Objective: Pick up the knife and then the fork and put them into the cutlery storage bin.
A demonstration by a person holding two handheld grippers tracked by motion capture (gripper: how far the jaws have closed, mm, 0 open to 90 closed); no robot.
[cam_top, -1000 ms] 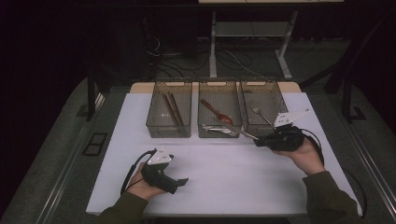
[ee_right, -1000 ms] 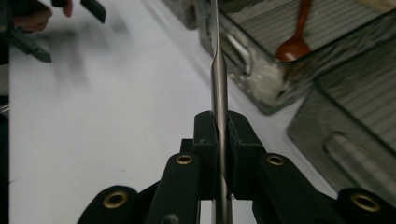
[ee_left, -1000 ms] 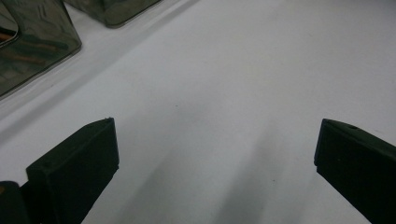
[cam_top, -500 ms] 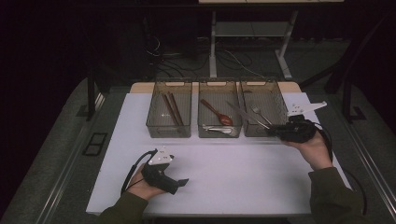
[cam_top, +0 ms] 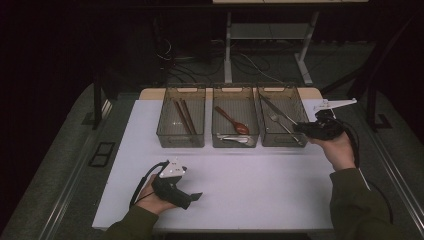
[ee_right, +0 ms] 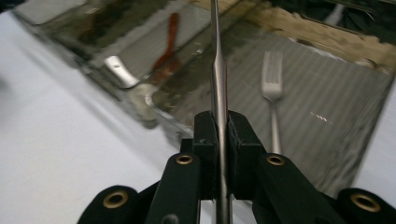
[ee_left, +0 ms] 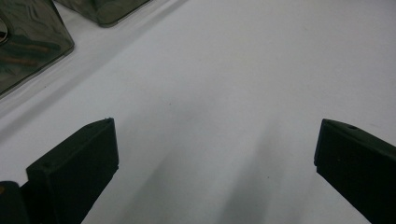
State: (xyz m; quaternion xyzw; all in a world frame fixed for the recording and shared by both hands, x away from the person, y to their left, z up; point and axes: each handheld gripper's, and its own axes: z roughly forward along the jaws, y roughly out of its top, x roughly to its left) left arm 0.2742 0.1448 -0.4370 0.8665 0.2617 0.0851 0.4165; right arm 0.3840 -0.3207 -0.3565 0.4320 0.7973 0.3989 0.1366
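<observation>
My right gripper [cam_top: 299, 128] is shut on a slim metal utensil [cam_top: 275, 107], holding it by the shaft. The utensil [ee_right: 218, 70] points out over the right bin [cam_top: 280, 88], slanting toward its far left corner, and I cannot tell which kind it is. A metal fork [ee_right: 272, 84] lies in that bin below it. At the front left my left gripper [cam_top: 195, 196] rests on the white table [cam_top: 260, 190]. Its jaws stand wide open in the left gripper view, and my left gripper [ee_left: 215, 140] has only bare table between them.
Three clear bins stand in a row at the back of the table. The left bin [cam_top: 182, 90] holds brown chopsticks [cam_top: 183, 116]. The middle bin [cam_top: 235, 89] holds a reddish spoon [cam_top: 234, 122] and a pale spoon [cam_top: 235, 139]. A table frame and cables lie beyond on the floor.
My right gripper has carried the utensil to the right and away from me, from the front of the bins to over the right bin. The left gripper has stayed put.
</observation>
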